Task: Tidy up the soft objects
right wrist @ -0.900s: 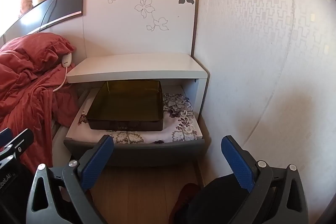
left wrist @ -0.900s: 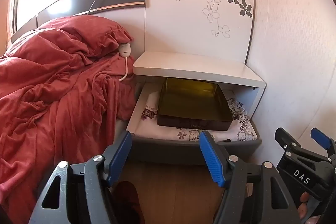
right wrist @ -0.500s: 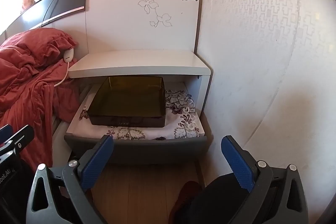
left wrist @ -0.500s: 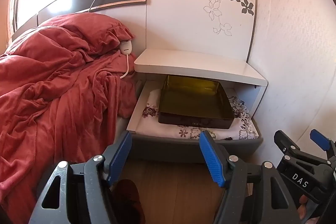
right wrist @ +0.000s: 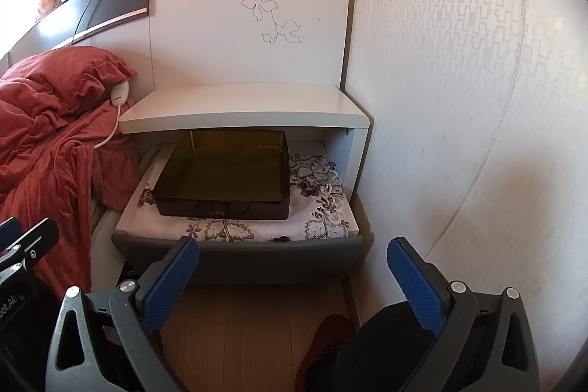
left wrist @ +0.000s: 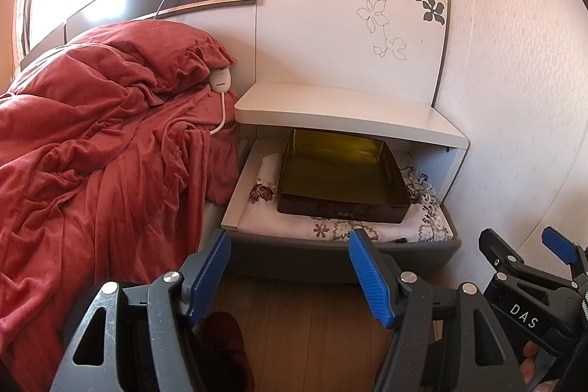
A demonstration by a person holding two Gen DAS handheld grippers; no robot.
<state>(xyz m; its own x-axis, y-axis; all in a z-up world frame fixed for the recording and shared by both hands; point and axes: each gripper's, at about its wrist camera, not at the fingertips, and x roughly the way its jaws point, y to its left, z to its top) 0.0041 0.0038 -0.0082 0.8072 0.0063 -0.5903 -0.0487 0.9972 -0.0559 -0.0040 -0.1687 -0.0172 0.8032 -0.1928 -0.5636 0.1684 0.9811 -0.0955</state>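
- Hardly begun, by the look of it: blanket [left wrist: 92, 149] and pillow [left wrist: 147, 54] rumpled on the bed, untouched.
- Floral cloth [right wrist: 316, 208] flat in the open drawer [right wrist: 239, 252], under an empty tray [right wrist: 224, 171].
- Left gripper [left wrist: 290, 270] and right gripper [right wrist: 294, 281] spread wide, pinching nothing, near the drawer front.
- Drawer's back hidden by the shelf [right wrist: 242, 109]; bed cut off at left.
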